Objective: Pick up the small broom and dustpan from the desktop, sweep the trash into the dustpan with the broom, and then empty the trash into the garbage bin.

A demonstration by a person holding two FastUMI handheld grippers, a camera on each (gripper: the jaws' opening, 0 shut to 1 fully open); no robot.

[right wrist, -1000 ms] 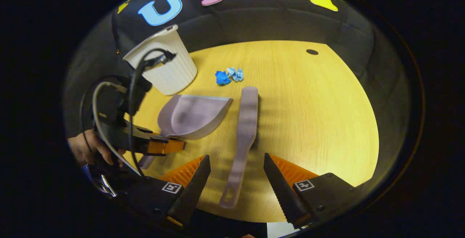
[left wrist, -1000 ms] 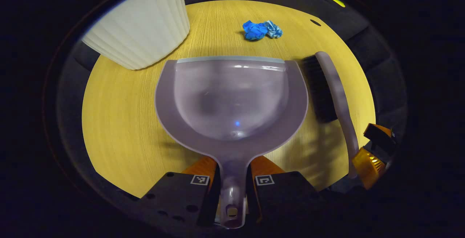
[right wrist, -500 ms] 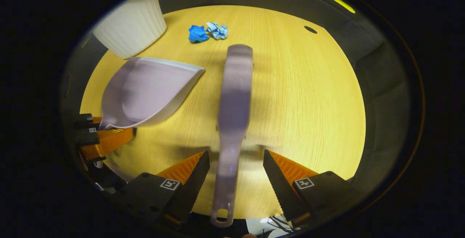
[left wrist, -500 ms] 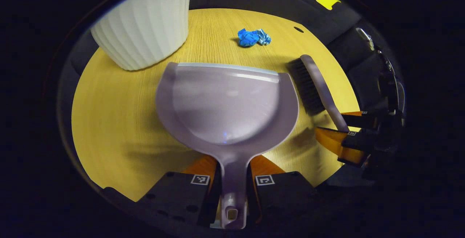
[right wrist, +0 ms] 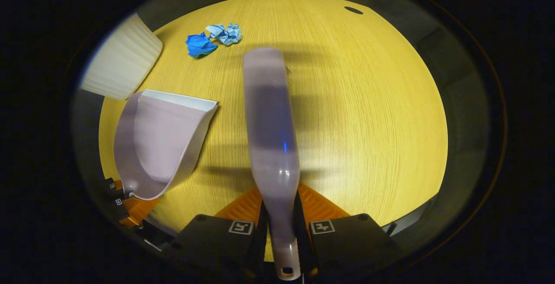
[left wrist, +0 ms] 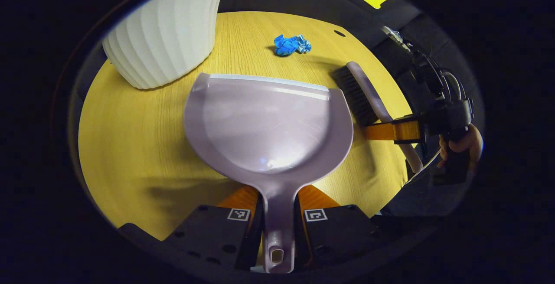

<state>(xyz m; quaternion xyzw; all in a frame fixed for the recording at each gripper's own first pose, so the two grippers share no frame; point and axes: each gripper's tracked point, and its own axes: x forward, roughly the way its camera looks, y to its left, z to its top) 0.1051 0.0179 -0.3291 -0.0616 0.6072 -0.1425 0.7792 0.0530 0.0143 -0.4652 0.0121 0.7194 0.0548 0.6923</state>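
Observation:
My left gripper [left wrist: 278, 219] is shut on the handle of the lilac dustpan [left wrist: 266, 123], whose pan stretches forward over the wooden desktop [left wrist: 130, 136]. My right gripper [right wrist: 281, 227] is shut on the handle of the lilac broom [right wrist: 271, 132]; the broom's back faces the camera. In the left gripper view the broom [left wrist: 362, 95] shows black bristles and lies right of the dustpan, with the right gripper [left wrist: 392, 131] clamped on it. Two crumpled blue paper balls [left wrist: 291, 44] lie beyond the dustpan's lip; they sit far left of the broom tip as blue paper balls [right wrist: 212, 39]. The dustpan [right wrist: 158, 141] is left of the broom.
A white ribbed garbage bin [left wrist: 167, 37] stands at the far left of the desk, seen also as the bin [right wrist: 119, 65]. A small dark hole [right wrist: 354, 10] marks the desk's far right. A hand [left wrist: 461, 143] holds the right gripper. The desk's right half is bare wood.
My right gripper has closed on the broom handle, having stood open around it before. The dustpan stays held in my left gripper, which has drawn back slightly from the paper balls.

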